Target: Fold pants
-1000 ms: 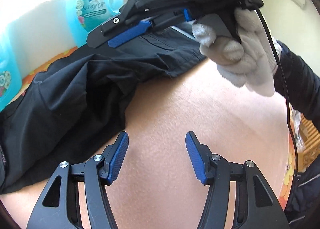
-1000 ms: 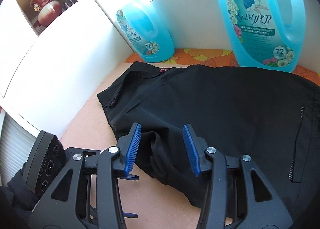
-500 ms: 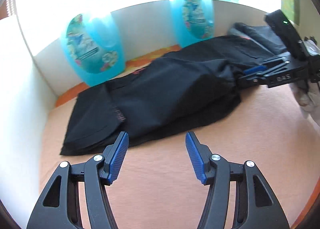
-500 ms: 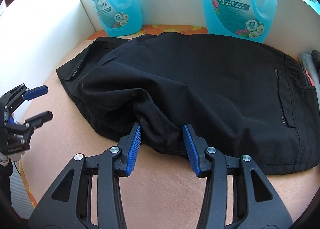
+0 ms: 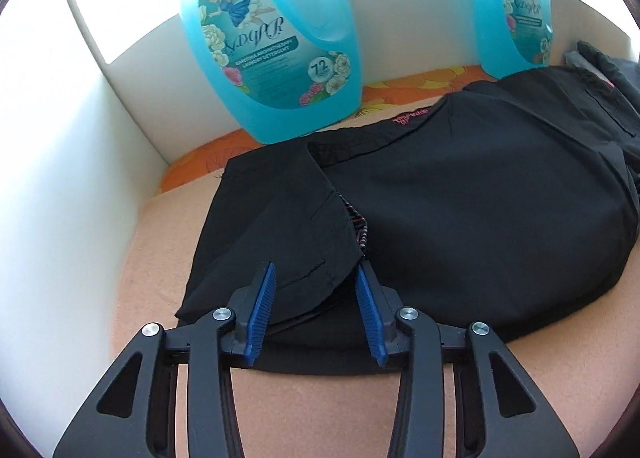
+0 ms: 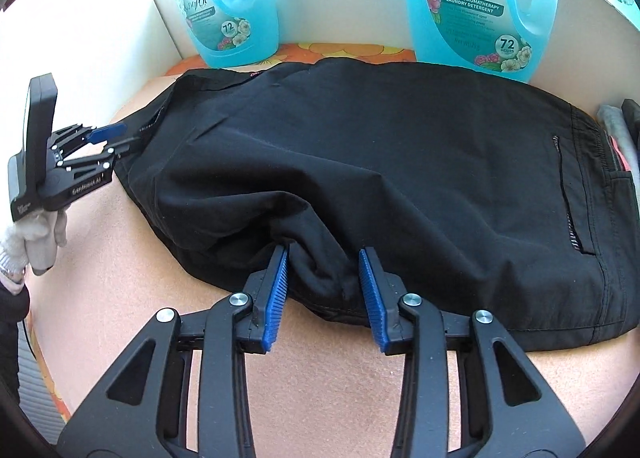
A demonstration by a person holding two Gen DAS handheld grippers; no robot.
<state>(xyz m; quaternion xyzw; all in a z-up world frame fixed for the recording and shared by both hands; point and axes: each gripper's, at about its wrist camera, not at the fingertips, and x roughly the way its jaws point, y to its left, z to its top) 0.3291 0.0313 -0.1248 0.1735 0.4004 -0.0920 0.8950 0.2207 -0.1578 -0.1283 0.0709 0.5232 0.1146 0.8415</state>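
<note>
Black pants [image 6: 360,162] now sit between both narrowing, not-yet-clamped jaws: left hand-held gripper [image 5: 316,302] at the hem, right hand-held gripper [image 6: 323,286] at the near edge, ready to lift.

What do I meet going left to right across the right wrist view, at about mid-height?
Gloved hand → left hand-held gripper, at the pants' left end → black pants → zipped pocket → waistband → other folded clothes at the right edge.
</note>
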